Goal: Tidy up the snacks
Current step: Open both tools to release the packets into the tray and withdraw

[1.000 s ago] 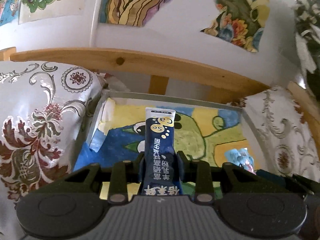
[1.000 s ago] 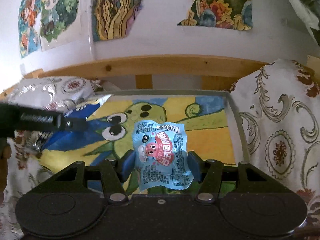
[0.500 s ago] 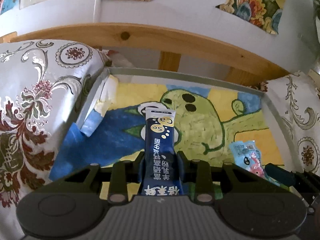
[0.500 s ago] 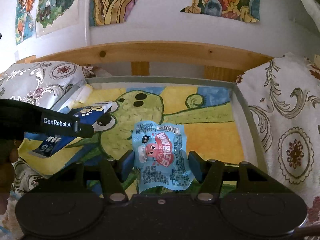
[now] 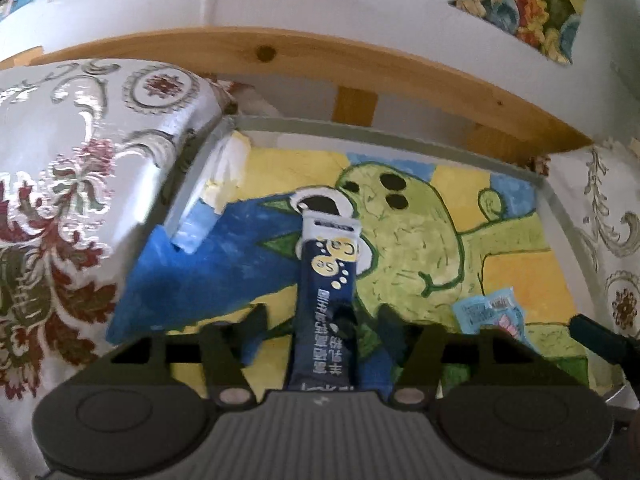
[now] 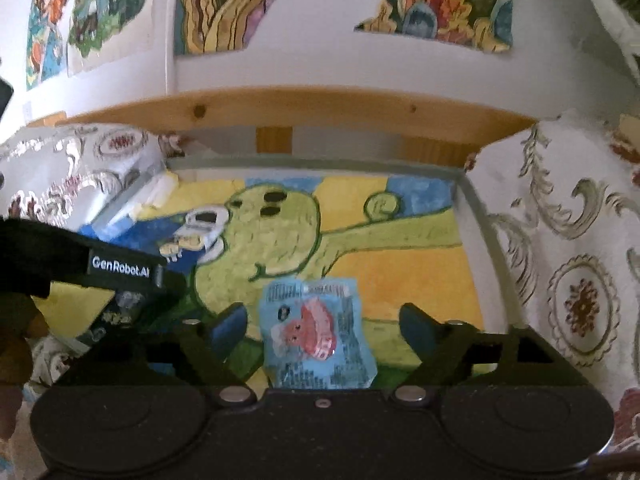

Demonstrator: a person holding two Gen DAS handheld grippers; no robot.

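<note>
A floral cloth (image 5: pixel 60 208) flanks the tray (image 5: pixel 400 130), whose floor is a painted green creature under a wooden rail (image 5: pixel 320 56). The left gripper (image 5: pixel 322 312), just spread, straddles the navy stick sachet (image 5: pixel 326 296); the right gripper (image 6: pixel 320 320), just spread, straddles the blue snack packet (image 6: pixel 316 332).

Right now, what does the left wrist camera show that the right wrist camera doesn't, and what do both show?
Left wrist only: the full dark blue stick packet standing free between the left gripper's jaws, which have just been opening.

Right wrist only: the light blue snack pouch whole, loose between the right gripper's just-opened jaws, plus the cartoon posters on the wall.

Both: the tray with its painted green character, the wooden rail and the patterned cushions on either side.
</note>
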